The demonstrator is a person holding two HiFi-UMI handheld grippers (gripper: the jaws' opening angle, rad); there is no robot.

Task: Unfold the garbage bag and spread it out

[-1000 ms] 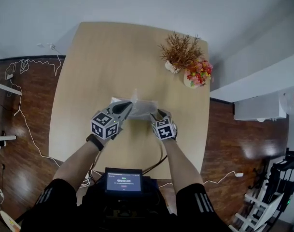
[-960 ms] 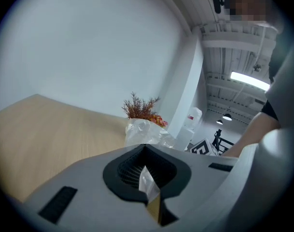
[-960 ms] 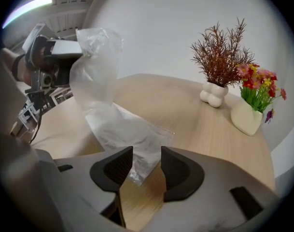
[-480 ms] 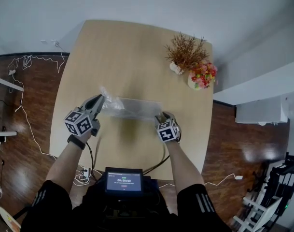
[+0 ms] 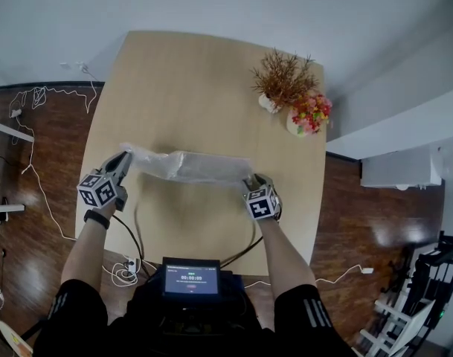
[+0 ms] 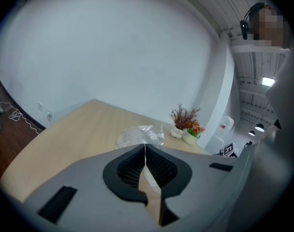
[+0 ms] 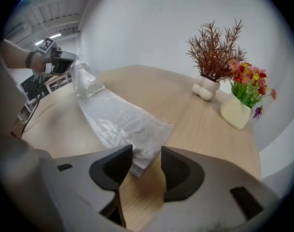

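Pale wood makes the table (image 5: 204, 73), which stands on a dark wood floor (image 5: 33, 222) with white walls behind it. Nearest to the person, at the chest, a small screen (image 5: 190, 277) shows a line of digits that are too small to read.

Over the near half of the table the two tools are well apart. The right gripper (image 5: 251, 180) points steeply down, close to the near right corner. Its jaws stand wide and have just been opening. The right end of the garbage bag (image 5: 189, 166) lies flat on the wood in the gap between them, and the pads do not press on it. The left gripper (image 5: 125, 159) is at the left edge of the table, and its jaws are closed tight on the bunched left end of the bag, which is lifted off the wood. Each gripper carries a cube (image 5: 98, 190) with square black and white marker patterns.

The bag is a clear, thin, narrow strip. Its long axis runs across the table from the left edge toward the right edge, almost parallel to the near edge, and the left end sits a little farther from the person.

Beyond it, near the far right corner, a white vase (image 5: 266, 104) holds dry reddish twigs, and just beside it a cream vase (image 5: 294, 125) holds colourful flowers.
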